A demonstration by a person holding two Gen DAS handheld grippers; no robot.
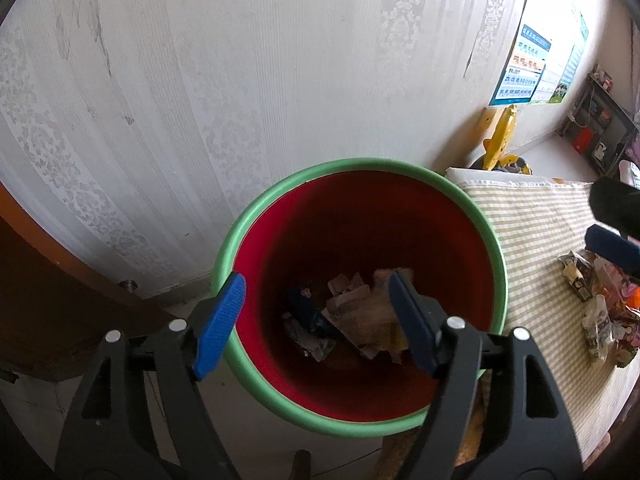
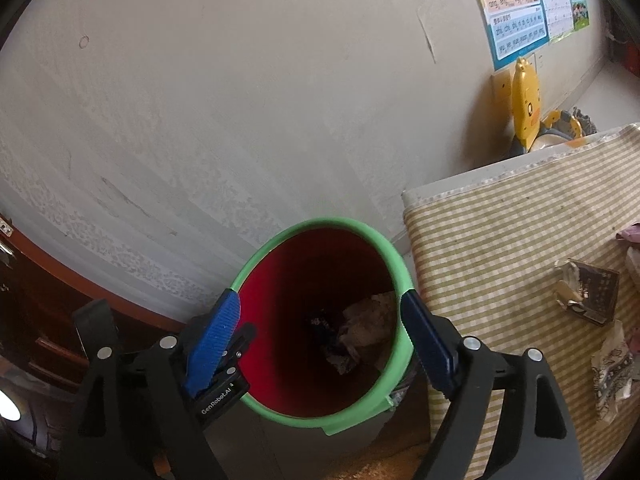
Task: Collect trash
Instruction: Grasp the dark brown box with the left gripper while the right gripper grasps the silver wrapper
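Observation:
A red bin with a green rim (image 1: 420, 170) stands by the wall, left of the table; it also shows in the right wrist view (image 2: 340, 224). Crumpled paper and wrappers (image 1: 356, 312) lie at its bottom. My left gripper (image 1: 316, 320) is open and empty above the bin's mouth. My right gripper (image 2: 320, 336) is open and empty, also over the bin; its blue tip (image 1: 612, 246) shows at the right edge of the left wrist view. More wrappers (image 1: 596, 304) lie on the striped tablecloth (image 1: 532, 220), among them a dark packet (image 2: 596, 290).
A patterned white wall (image 1: 200, 100) is behind the bin. A brown wooden door (image 1: 48, 300) is at the left. A yellow toy (image 2: 526, 100) and posters (image 2: 516, 8) are at the far right. A shelf (image 1: 600, 128) stands in the far corner.

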